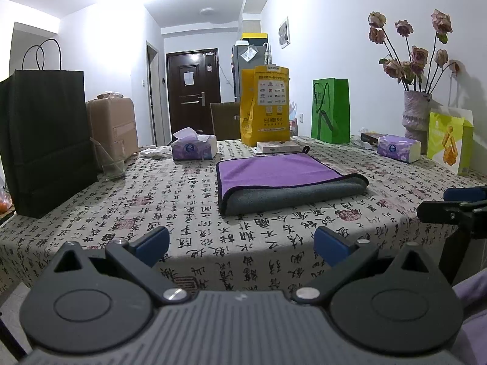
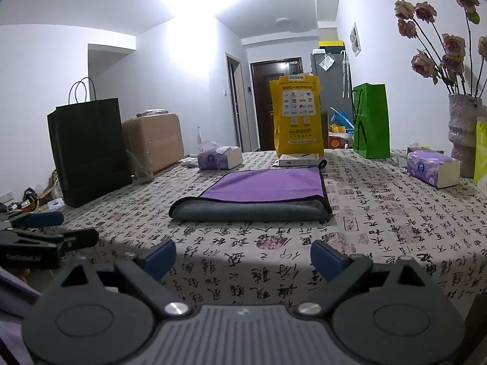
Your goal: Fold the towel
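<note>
Bare tablecloth [image 1: 182, 213] around towel [image 1: 280, 179], seemingly.

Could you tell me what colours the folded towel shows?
The towel is purple on top, grey at its near fold, dark-trimmed; clearest in the left wrist view.

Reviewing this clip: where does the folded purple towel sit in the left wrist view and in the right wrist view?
Left wrist view: the towel lies right of centre on the tablecloth, its grey fold facing the camera.
Right wrist view: the towel lies near the centre, grey fold again nearest.
Shared landmark: the yellow bag stands just behind the towel in both views.
</note>
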